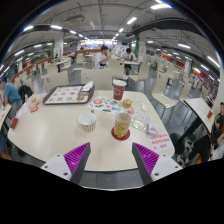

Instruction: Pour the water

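Observation:
A clear glass (122, 124) with pale brownish content stands on a red coaster (121, 135) on the white table (50, 125), just ahead of my fingers. A white paper cup (87, 121) stands to its left. Farther back near the table's far edge is a tall red-and-white cup (119, 89). My gripper (112, 158) is open, its purple pads (76, 155) spread wide with nothing between them, and it hovers short of the glass.
A tray (68, 94) with items lies at the back left. Small packets and cards (102, 103) lie mid-table, and a folded paper (141, 124) lies right of the glass. Chairs (163, 100) and other tables surround; a person (12, 95) sits at the left.

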`<state>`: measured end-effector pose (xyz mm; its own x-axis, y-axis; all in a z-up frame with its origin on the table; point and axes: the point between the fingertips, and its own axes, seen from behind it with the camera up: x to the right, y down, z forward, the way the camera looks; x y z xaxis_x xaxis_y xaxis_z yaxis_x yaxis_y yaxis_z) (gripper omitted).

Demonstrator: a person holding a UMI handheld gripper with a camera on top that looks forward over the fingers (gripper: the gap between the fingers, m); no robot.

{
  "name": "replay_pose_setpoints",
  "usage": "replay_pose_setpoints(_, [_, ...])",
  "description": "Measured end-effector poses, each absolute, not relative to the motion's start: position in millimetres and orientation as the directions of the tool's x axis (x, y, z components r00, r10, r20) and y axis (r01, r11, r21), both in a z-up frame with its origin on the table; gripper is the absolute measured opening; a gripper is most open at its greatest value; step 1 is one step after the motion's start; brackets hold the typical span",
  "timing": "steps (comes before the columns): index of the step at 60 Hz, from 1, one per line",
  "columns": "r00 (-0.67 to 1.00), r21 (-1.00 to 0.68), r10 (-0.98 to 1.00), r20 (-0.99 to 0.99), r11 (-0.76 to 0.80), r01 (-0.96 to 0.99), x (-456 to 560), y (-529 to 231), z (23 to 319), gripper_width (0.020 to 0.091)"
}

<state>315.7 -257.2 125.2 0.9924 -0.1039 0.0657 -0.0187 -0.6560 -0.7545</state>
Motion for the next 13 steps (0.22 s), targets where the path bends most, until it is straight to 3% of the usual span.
replay_pose_setpoints(13, [0.994, -0.762, -0.085, 0.07, -0.647, -0.002, 300.9, -268.9, 135.0, 0.085])
